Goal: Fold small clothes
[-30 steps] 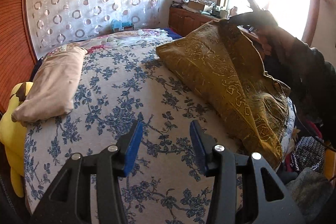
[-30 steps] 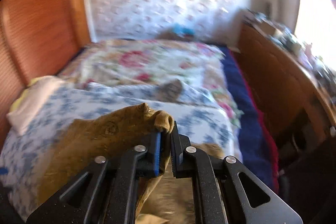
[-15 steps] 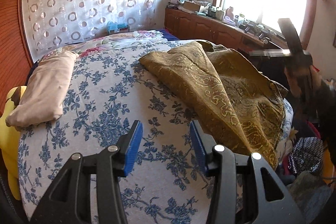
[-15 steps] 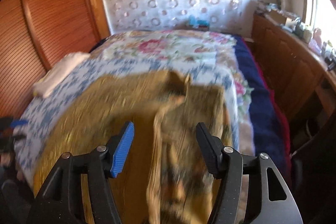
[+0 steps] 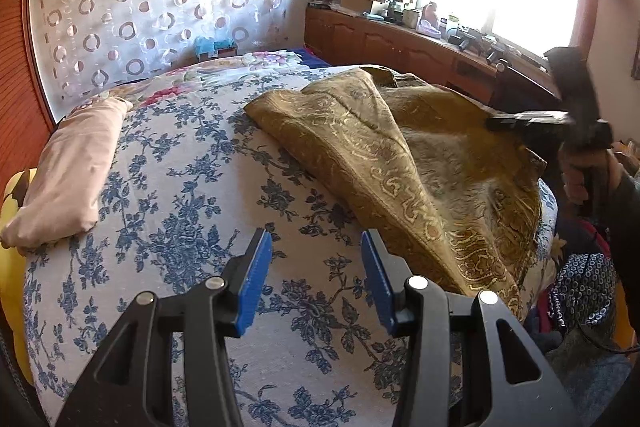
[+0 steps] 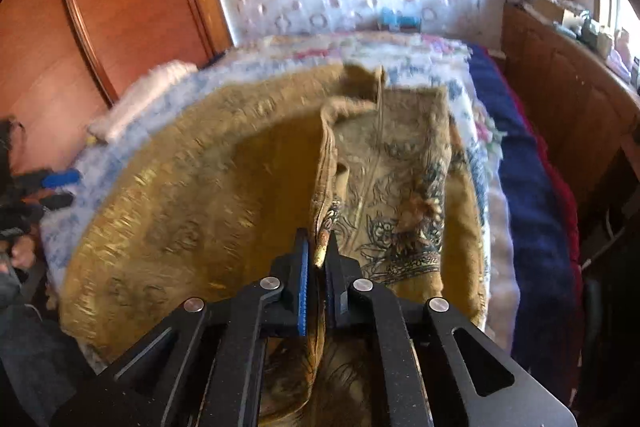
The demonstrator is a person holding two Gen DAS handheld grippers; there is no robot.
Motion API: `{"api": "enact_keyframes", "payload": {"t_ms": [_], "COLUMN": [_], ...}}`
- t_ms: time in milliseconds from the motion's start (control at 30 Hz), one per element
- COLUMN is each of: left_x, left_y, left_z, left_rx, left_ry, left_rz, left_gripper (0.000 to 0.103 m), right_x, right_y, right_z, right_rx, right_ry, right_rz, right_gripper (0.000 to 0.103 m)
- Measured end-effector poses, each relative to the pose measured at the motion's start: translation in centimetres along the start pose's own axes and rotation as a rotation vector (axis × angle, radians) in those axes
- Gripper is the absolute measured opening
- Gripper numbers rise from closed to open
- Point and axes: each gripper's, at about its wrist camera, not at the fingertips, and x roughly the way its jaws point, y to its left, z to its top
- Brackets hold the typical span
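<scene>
Left tool: fingers set wide apart, blue pads facing each other, nothing between them. It hangs above the blue-flowered bedspread, just beside the near edge of the garment and not touching it.

Right tool: fingers drawn almost together, clamped on a raised fold of the mustard-gold patterned garment. The pinched fold stands up as a ridge running away from the fingertips. In the left wrist view this tool shows at the right edge as a dark, blurred shape above the cloth; its grip cannot be judged from that view.

Garment: lies on the right-hand part of the bed, partly spread, partly doubled over itself, with one flap turned back so a paler printed side shows in the right wrist view. Its near edge drapes over the side of the bed.

Other items: a pale pink pillow lies on the far left of the bed, well apart from the garment. A wooden cabinet under the window carries assorted small objects, too small to identify.
</scene>
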Motion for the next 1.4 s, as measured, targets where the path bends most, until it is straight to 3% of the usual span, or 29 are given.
{"api": "enact_keyframes", "payload": {"t_ms": [167, 333, 467, 500, 767, 1000, 1400], "left_x": [0.1, 0.6, 1.1, 1.2, 1.9, 2.4, 2.9], "left_y": [-0.8, -1.4, -1.7, -1.8, -2.5, -3.4, -6.4], "left_z": [0.3, 0.8, 1.6, 1.7, 2.3, 1.8, 0.4], "left_rx": [0.015, 0.014, 0.009, 0.009, 0.007, 0.021, 0.029], "left_ry": [-0.005, -0.008, -0.012, -0.012, -0.016, -0.008, 0.036], "left_rz": [-0.012, -0.021, -0.017, -0.017, -0.018, -0.012, -0.119], "left_gripper": [0.046, 0.046, 0.046, 0.046, 0.046, 0.046, 0.046], "right_x": [-5.4, -6.0, -5.1, -5.2, -4.9, -4.3, -4.1], "right_y": [0.2, -0.9, -2.0, -2.2, -2.0, -1.1, -2.6], "right_z": [-0.7, -3.0, -2.9, -2.6, -1.2, -2.5, -6.4], "right_rx": [0.027, 0.043, 0.072, 0.083, 0.072, 0.041, 0.118], "right_ry": [-0.086, -0.008, -0.003, -0.021, -0.062, -0.043, 0.009], "right_rz": [-0.048, -0.124, -0.162, -0.156, -0.159, -0.191, -0.23], "right_gripper": [0.002, 0.002, 0.036, 0.039, 0.044, 0.074, 0.076]}}
